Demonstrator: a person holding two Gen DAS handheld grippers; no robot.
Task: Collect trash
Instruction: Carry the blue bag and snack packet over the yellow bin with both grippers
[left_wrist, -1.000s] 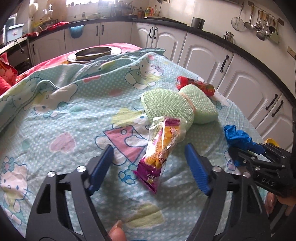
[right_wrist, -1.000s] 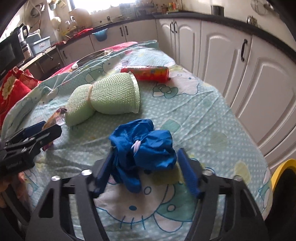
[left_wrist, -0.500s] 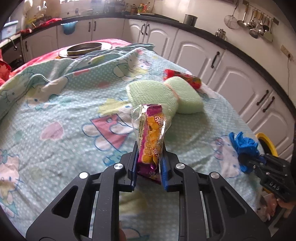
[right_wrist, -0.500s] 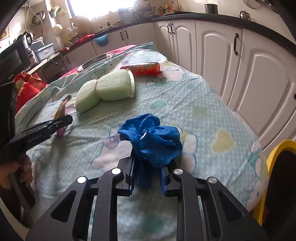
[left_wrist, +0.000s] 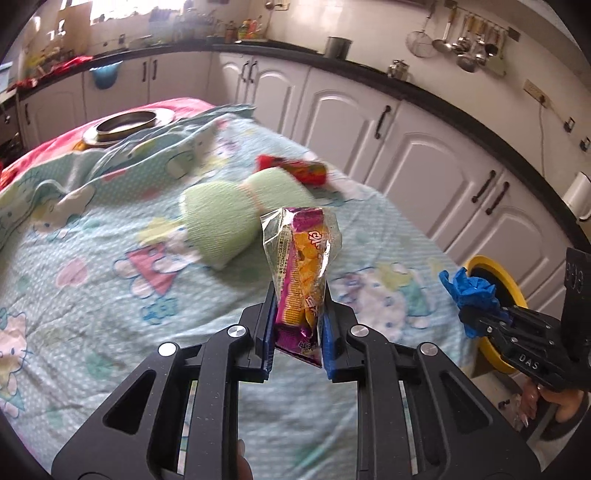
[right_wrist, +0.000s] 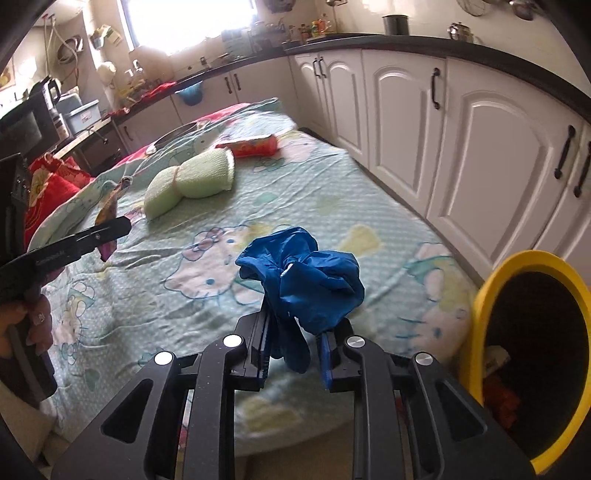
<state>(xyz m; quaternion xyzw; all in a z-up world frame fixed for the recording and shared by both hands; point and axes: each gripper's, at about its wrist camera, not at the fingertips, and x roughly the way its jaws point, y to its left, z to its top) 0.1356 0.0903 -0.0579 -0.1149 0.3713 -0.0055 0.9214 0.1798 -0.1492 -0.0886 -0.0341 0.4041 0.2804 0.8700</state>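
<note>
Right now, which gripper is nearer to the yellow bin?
Right. The right gripper, shut on the blue glove, sits just beside the yellow bin. The left gripper, holding the snack wrapper, is farther back over the bed.

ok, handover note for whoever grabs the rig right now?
Left tool: shut on the purple-and-yellow plastic snack wrapper, lifted off the bed.
Right tool: shut on the crumpled blue plastic glove, near the yellow-rimmed black trash bin.
Done: both pieces picked up.
Left: drop both in the bin. The red snack tube and the pale green mesh sponge lie on the cartoon-print bedsheet.
</note>
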